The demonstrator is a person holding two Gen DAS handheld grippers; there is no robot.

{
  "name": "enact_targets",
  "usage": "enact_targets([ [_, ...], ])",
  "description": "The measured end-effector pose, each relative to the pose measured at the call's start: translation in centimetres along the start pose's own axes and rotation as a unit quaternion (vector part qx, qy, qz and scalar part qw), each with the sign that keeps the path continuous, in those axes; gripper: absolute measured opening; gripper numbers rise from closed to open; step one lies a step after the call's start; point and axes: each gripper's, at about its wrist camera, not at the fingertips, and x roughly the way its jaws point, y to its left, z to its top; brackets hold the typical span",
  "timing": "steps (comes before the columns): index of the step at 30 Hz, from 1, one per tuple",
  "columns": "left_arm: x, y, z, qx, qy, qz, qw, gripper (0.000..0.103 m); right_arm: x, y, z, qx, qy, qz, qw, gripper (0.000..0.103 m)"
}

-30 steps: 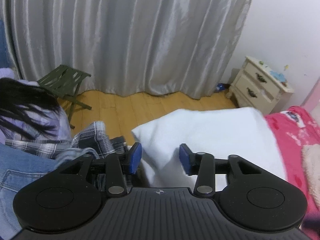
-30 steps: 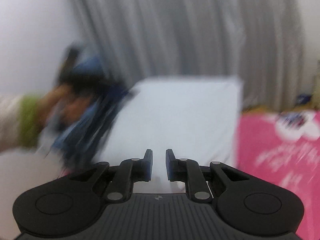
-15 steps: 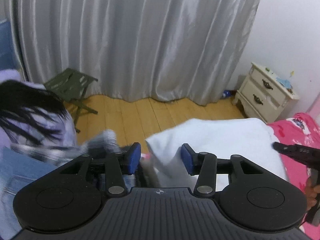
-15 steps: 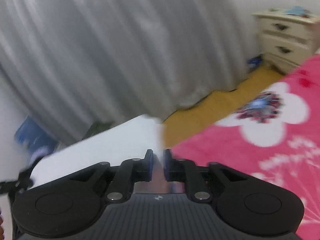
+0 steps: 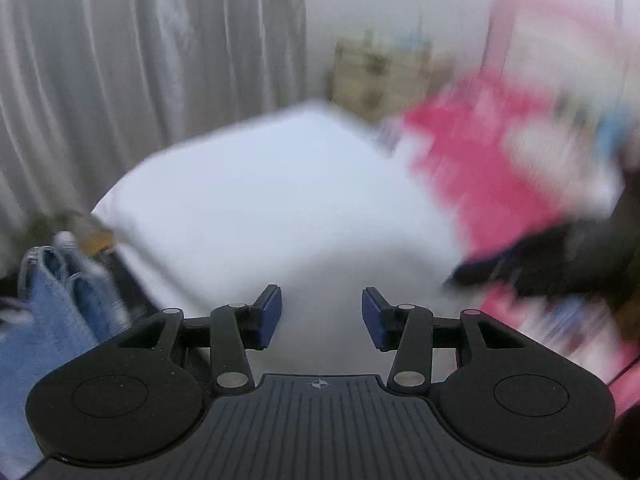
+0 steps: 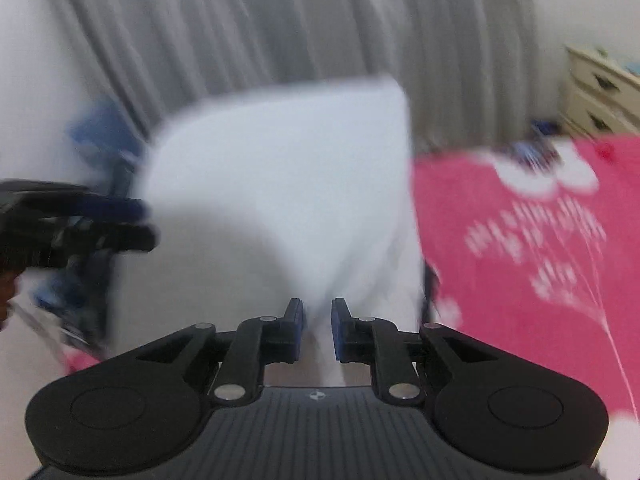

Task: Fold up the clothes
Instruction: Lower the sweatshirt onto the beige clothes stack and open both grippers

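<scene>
A white cloth lies spread over the bed corner; it also shows in the right wrist view. My left gripper is open and empty above its near part. My right gripper has its jaws narrowly apart with white cloth rising between them; whether the pads pinch it is unclear. The left gripper shows at the left edge of the right wrist view. Both views are blurred by motion.
A pink flowered bedspread covers the bed to the right, also seen in the left wrist view. Grey curtains hang behind. A cream nightstand stands at the far right. Blue jeans show at the lower left.
Both grippers have swung fast. The left one turned right, from the floor and person toward the bed. The right one turned back left onto the white cloth, which now rises between its jaws.
</scene>
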Motion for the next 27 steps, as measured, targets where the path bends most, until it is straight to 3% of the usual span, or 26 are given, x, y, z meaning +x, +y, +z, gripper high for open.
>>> enact_targets([
  [1,-0.3,-0.4,-0.2,0.007,-0.006,0.005,0.9999,0.044,-0.3,0.2,0.1,0.0,-0.001,-0.006,1.0,0.02],
  [4,-2.5,-0.7,-0.4,-0.004,-0.032,-0.025,0.9992,0.046,-2.9,0.8,0.9,-0.009,-0.029,0.007,1.0,0.02],
  [7,-2.9,-2.0,-1.5,0.002,-0.006,-0.064,0.998,0.046,-2.7,1.2,0.2,-0.011,-0.014,0.033,0.999,0.02],
  [10,-0.9,-4.2,-3.2,0.016,0.038,-0.058,0.9975,0.046,0.3,1.4,-1.3,0.005,0.036,0.026,0.999,0.02],
  [12,-0.3,-4.8,-3.3,0.014,0.042,-0.046,0.998,0.046,1.8,1.0,-2.2,0.025,0.061,0.015,0.998,0.02],
  [17,-1.5,-4.8,-2.4,-0.047,0.054,-0.054,0.9959,0.049,-2.2,-1.8,-4.2,0.089,0.056,0.007,0.994,0.02],
  [19,-2.1,-5.7,-2.2,-0.076,0.068,-0.041,0.994,0.055,-3.7,-2.5,-5.3,0.096,0.071,-0.007,0.993,0.022],
  [21,-2.7,-6.9,-1.5,-0.109,0.072,-0.024,0.9912,0.061,-5.1,-2.9,-6.3,0.095,0.085,-0.022,0.992,0.033],
  [25,-4.1,-8.5,-0.7,-0.175,0.07,-0.014,0.982,0.088,-7.6,-2.4,-6.9,0.067,0.077,-0.038,0.994,0.044],
  [27,-5.0,-9.4,-0.2,-0.184,0.063,0.002,0.9809,0.096,-8.7,-2.0,-6.8,0.055,0.07,-0.037,0.995,0.048],
])
